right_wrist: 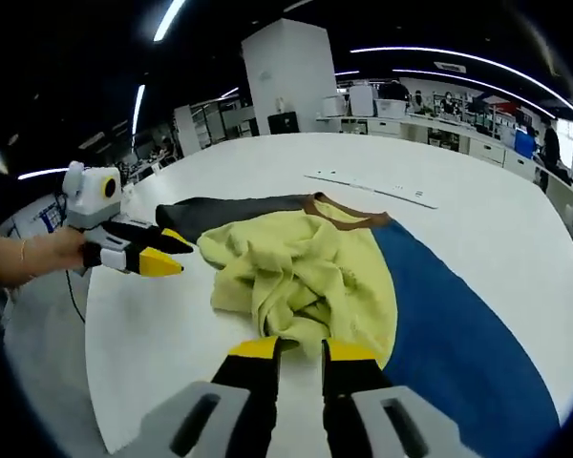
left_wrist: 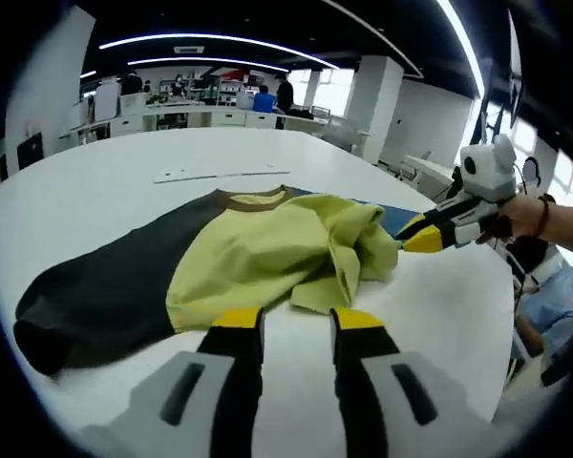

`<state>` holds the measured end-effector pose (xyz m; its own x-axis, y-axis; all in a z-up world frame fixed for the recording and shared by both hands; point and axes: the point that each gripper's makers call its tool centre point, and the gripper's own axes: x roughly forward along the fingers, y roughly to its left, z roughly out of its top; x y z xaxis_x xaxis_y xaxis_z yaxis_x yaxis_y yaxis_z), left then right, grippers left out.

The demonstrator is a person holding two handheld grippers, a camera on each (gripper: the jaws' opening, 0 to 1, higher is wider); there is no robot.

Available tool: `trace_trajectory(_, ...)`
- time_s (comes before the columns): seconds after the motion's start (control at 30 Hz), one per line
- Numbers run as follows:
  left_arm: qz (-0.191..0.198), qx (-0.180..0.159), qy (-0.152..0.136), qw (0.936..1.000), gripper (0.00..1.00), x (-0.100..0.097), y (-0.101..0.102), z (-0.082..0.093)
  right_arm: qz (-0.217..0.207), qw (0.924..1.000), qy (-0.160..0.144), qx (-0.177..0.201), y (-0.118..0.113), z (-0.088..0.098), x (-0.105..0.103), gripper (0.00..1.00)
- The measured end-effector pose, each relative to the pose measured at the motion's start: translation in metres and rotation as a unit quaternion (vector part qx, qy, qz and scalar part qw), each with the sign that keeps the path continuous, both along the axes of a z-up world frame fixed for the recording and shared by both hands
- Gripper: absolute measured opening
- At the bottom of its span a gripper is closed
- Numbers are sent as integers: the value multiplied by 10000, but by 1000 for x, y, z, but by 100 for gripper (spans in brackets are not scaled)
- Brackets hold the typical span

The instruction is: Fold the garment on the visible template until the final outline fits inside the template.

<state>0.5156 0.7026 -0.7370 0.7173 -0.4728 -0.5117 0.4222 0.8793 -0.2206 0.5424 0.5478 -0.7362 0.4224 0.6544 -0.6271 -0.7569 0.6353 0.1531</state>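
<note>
1. Left gripper view: the left hand-held gripper (left_wrist: 297, 322) rises from the bottom with its yellow-tipped jaws parted by a narrow gap and nothing between them, just short of the near edge of the garment (left_wrist: 220, 262).
2. The garment lies crumpled on the white worktop (left_wrist: 124, 167) ahead of those jaws. Its yellow-green body is bunched into folds toward the right hand-held gripper (left_wrist: 422, 237), so the true outline there is hard to make out.
3. A dark sleeve (left_wrist: 86, 301) stretches away to the left of the left hand-held gripper, so the garment's long axis runs across this view, with the brown collar (left_wrist: 253, 198) on the far side.
4. The blue template (left_wrist: 393, 218) is mostly hidden under the cloth; a small strip shows beside the right hand-held gripper, which a hand (left_wrist: 525, 215) holds at the garment's right end. Whether its jaws grip cloth cannot be told from here.
5. Right gripper view: the right hand-held gripper (right_wrist: 300, 351) has its jaws slightly apart and empty, touching or just short of the bunched yellow-green cloth (right_wrist: 296, 267).
6. The template (right_wrist: 458, 324) runs off to the right of it, and its far end is cut off.
7. The left hand-held gripper (right_wrist: 162, 256) hovers left of the garment, apart from it, jaws near closed and empty.
</note>
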Motion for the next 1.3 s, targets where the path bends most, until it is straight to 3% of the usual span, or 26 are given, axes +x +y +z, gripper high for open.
trace_trajectory(0.63, -27, -72, 277, 9996, 18, 23, -24, -28, 21, 10000, 15, -9, 3, -9, 5, 0)
trace_trajectory(1.0, -125, 344, 286, 9989, 1, 21, -22, -31, 33, 9999, -18, -94, 6, -19, 9, 0)
trace_trajectory(1.3, -102, 245, 292, 9992, 0, 14, -19, -20, 66, 9999, 35, -85, -3, -11, 1, 0)
